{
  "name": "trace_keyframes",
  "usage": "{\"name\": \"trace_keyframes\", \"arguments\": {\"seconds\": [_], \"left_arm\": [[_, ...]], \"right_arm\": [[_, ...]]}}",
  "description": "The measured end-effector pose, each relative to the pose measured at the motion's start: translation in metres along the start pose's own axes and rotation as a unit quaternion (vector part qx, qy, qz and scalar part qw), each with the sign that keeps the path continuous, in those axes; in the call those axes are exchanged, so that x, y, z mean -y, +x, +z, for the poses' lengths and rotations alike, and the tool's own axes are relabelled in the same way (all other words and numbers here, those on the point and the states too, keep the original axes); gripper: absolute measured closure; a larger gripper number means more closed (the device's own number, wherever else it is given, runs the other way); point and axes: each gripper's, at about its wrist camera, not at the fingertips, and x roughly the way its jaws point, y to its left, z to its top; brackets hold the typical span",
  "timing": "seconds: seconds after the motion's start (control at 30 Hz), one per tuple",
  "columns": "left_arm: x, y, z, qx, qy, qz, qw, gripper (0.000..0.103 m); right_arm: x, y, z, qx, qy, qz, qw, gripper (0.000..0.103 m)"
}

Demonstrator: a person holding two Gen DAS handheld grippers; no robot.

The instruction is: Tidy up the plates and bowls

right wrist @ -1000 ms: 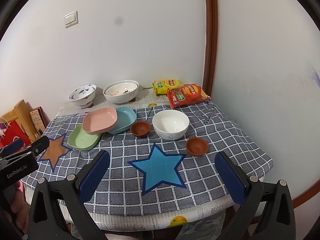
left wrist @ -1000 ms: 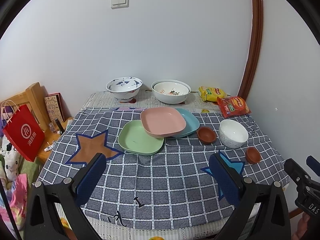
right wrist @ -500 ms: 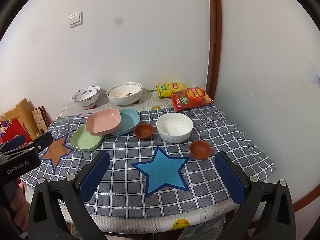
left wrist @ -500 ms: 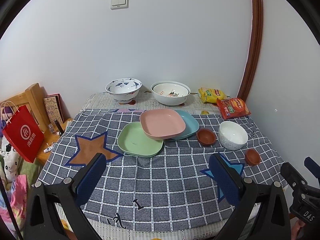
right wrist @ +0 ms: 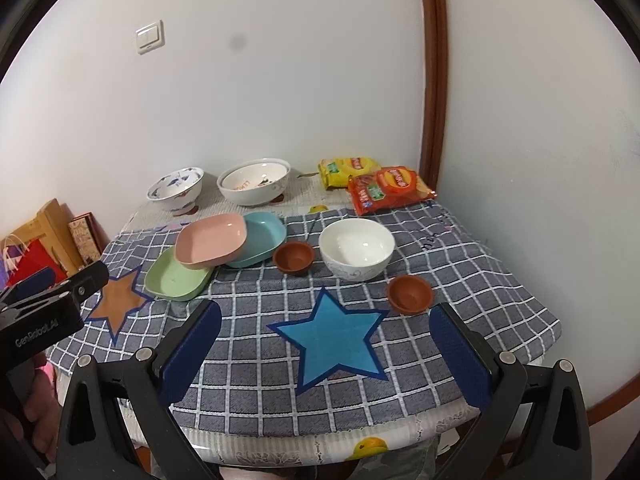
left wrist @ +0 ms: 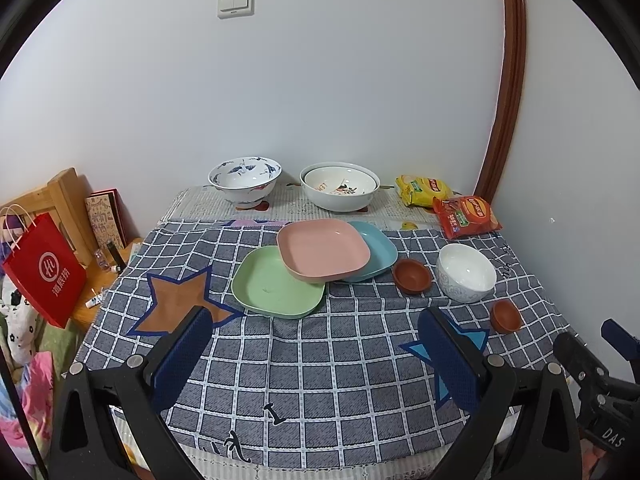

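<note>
**Left wrist view: dishes spread on a checked cloth, both grippers held wide**

From left to right, a red paper bag (left wrist: 44,268) is seen beside the table (left wrist: 320,360), then a green plate (left wrist: 272,290) overlapped by a pink plate (left wrist: 322,249), which is itself propped on a blue plate (left wrist: 378,248). Just beside these a brown cup (left wrist: 412,276), a white bowl (left wrist: 466,278) and a second brown cup (left wrist: 506,315) are set. Along the wall a blue-patterned bowl (left wrist: 245,178), a large white bowl (left wrist: 340,186) with another nested inside, and two snack packets (left wrist: 466,216) are lined up. The left gripper (left wrist: 316,344) is held over the near edge, jaws spread wide and empty. In the right wrist view, the right gripper (right wrist: 326,344) is likewise spread and empty, well short of the dishes.
</note>
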Motion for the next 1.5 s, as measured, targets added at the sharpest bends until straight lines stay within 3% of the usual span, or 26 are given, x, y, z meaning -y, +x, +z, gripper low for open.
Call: {"name": "trace_keyframes", "arguments": {"seconds": [0.4, 0.83, 1.07, 1.23, 1.5], "left_arm": [[0.006, 0.020, 0.007, -0.015, 0.005, -0.027, 0.9995, 0.001], [0.006, 0.049, 0.029, -0.017, 0.021, -0.017, 0.9995, 0.001], [-0.012, 0.091, 0.041, -0.041, 0.017, -0.006, 0.9990, 0.001], [-0.033, 0.130, 0.050, -0.060, 0.010, 0.002, 0.9982, 0.008], [-0.058, 0.192, 0.061, -0.088, 0.013, 0.015, 0.9959, 0.012]], "right_arm": [[-0.002, 0.009, 0.009, 0.004, -0.006, -0.005, 1.000, 0.003], [0.002, 0.027, 0.033, 0.011, -0.005, 0.001, 1.000, 0.006], [-0.013, 0.066, 0.047, 0.004, -0.019, 0.003, 1.000, 0.009], [-0.028, 0.108, 0.053, -0.019, -0.022, 0.002, 1.000, 0.018], [-0.051, 0.175, 0.060, -0.069, -0.007, 0.030, 0.997, 0.023]]}}
